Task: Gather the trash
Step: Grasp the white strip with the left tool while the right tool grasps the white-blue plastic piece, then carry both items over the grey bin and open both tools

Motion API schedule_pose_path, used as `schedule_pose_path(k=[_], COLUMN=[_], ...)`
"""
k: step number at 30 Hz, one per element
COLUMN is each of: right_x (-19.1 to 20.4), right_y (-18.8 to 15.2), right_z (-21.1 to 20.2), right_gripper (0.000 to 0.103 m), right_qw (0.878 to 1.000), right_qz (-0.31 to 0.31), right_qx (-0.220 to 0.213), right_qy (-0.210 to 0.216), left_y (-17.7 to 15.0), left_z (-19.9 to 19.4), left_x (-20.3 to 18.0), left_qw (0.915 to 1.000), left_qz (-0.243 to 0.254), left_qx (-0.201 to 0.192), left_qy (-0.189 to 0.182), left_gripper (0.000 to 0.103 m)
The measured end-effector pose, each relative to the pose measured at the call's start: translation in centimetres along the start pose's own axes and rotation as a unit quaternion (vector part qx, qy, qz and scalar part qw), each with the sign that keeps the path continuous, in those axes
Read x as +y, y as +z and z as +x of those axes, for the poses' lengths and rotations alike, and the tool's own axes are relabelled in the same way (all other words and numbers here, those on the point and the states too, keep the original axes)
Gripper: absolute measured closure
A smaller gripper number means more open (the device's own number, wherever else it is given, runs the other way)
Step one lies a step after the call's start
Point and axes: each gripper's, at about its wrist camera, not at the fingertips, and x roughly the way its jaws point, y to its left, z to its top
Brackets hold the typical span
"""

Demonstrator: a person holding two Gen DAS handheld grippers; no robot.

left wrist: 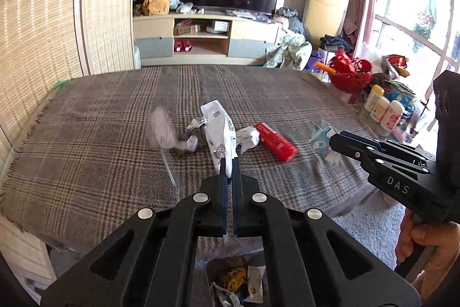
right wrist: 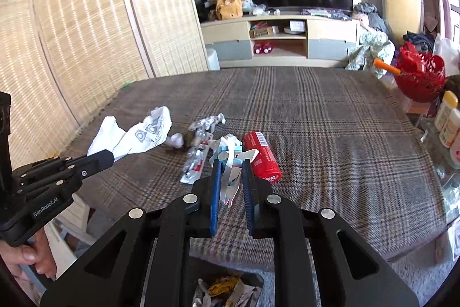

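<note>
Trash is in both grips: left gripper point(left wrist: 229, 163) jaws pinched on a white wrapper point(left wrist: 218, 131), right gripper point(right wrist: 231, 174) jaws nearly closed on blue-white paper point(right wrist: 230, 160). Either limp scrap could slip free before reaching the bin point(right wrist: 230, 289) at 6 o'clock. Red can point(right wrist: 263, 157) and silver packet point(right wrist: 198, 151) remain on the table point(right wrist: 330, 134), at 1 and 10 o'clock of the right jaws.

On the side of my right gripper point(left wrist: 333, 140), seen from my left wrist, I read the white letters "DAS". On the side of my left gripper point(right wrist: 110, 156), seen from my right wrist, small white lettering says "GenRobot.AI". The red can point(right wrist: 263, 156) lying on the plaid cloth point(right wrist: 330, 134) carries a barcode and white print, too small for me to read.
</note>
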Motion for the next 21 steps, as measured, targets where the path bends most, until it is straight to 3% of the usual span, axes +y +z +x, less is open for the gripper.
schedule_pose_path(k=[11, 21], right_x=[1.3, 0.9], right_y=[-3.4, -9.2], right_z=[-7.6, -7.4], right_gripper=[0.087, 0.087], right_qw=[1.0, 0.999], right_qz=[-0.008, 0.009], right_qx=[-0.022, 0.031], right_qy=[-0.002, 0.005], left_y=[-4.0, -10.6], left_z=[-7.3, -7.8], left_x=[-3.0, -4.1], left_qw=[0.9998, 0.9991], left_qz=[-0.003, -0.01], left_qx=[-0.018, 0.034], left_qy=[-0.012, -0.022], left_gripper=[0.102, 0.102])
